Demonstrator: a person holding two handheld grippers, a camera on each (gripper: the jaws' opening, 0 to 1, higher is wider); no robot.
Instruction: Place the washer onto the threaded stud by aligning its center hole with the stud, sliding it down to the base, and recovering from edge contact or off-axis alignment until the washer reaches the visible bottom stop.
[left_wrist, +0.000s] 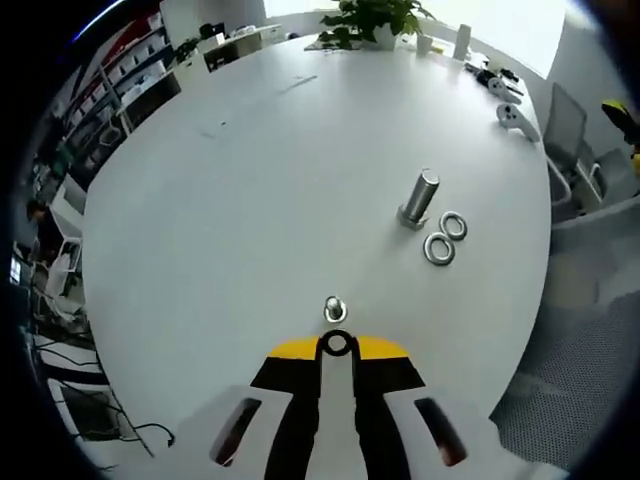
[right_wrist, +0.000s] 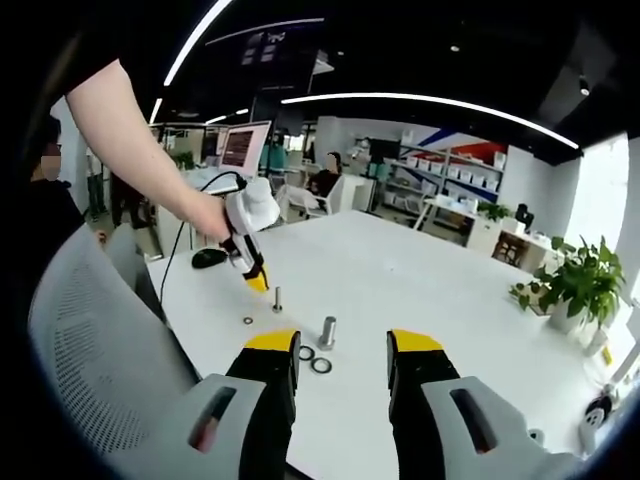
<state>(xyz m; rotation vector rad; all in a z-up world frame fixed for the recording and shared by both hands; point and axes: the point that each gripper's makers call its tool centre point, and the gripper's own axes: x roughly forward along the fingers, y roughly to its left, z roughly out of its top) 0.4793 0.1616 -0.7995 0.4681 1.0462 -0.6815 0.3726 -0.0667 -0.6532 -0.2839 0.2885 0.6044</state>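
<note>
Gripper (left_wrist: 336, 345) clamps washer (left_wrist: 336, 344) near stud (left_wrist: 335, 309).

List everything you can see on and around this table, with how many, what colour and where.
table: one, white, under everything
threaded stud: one, silver, upright just ahead of the left tips
pinched washer: one, silver, at the left tips
loose washers: two, silver, beside the cylinder
lone washer: one, silver, flat near the stud
cylinder: one, silver, upright mid-table
potted plant: one, green, far edge
mesh chair: one, grey, beside the table
left gripper: yellow-black, shut
right gripper: yellow-black, open
hand: one, holding the left gripper
</note>
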